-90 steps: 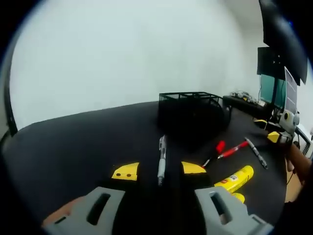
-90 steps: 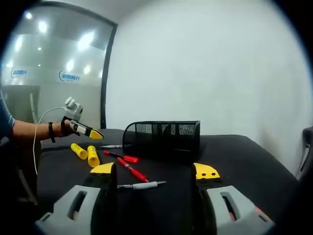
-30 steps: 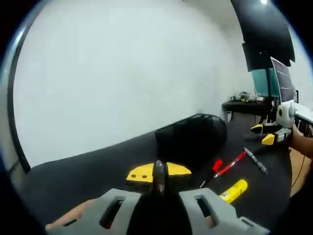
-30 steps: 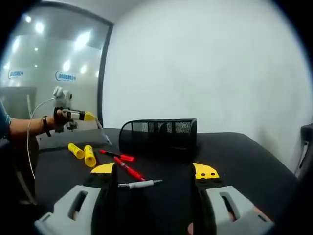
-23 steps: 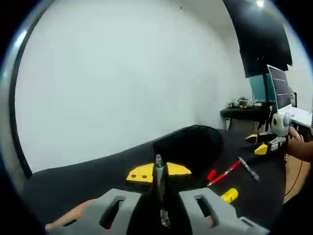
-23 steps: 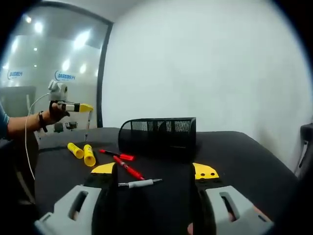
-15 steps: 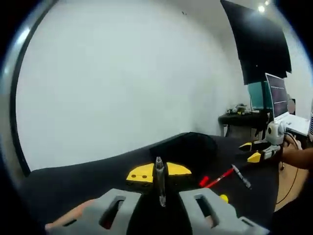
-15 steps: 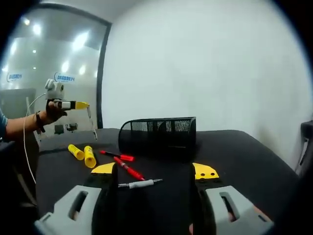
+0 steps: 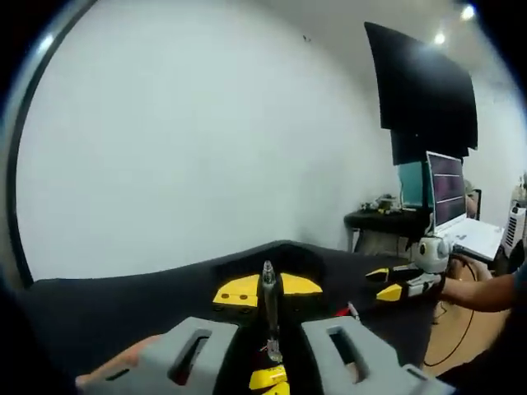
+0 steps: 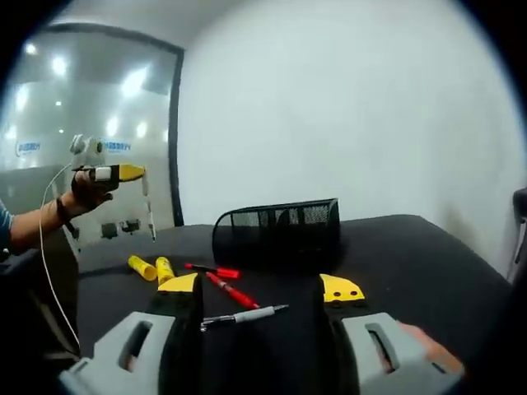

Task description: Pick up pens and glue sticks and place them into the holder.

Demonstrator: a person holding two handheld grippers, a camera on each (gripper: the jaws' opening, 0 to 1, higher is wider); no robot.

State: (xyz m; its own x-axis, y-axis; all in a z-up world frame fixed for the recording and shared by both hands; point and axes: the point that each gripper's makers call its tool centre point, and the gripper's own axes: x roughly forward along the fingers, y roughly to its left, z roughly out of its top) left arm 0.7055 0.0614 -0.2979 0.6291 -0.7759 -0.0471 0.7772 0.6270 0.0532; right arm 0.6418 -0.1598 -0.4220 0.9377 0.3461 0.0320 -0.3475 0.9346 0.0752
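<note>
The left gripper [image 9: 265, 290] has its yellow-tipped jaws drawn together on a grey pen [image 9: 268, 317], which hangs nearly upright between them with its tip pointing down. In the right gripper view that same gripper [image 10: 130, 173] is raised well above the black table [image 10: 428, 263], off to the side, and the pen [image 10: 148, 210] dangles from it, clear of the table top. The right gripper [image 10: 259, 290] sits low over the table with its jaws spread wide and nothing between them. Just ahead of it a silver-grey pen [image 10: 244, 315] lies flat on the table, and past that two red pens [image 10: 230, 290] lie crossed near each other. Two yellow glue sticks [image 10: 153, 268] lie side by side further over, toward the raised gripper. The black mesh holder [image 10: 278, 233] stands upright behind the red pens (I cannot tell from here whether anything is in it). In the left gripper view the right gripper [image 9: 394, 283] shows at the far side of the table, held in a hand [image 9: 449, 288], with a desk carrying monitors [image 9: 436, 185] behind it against a white wall [image 9: 189, 140].
</note>
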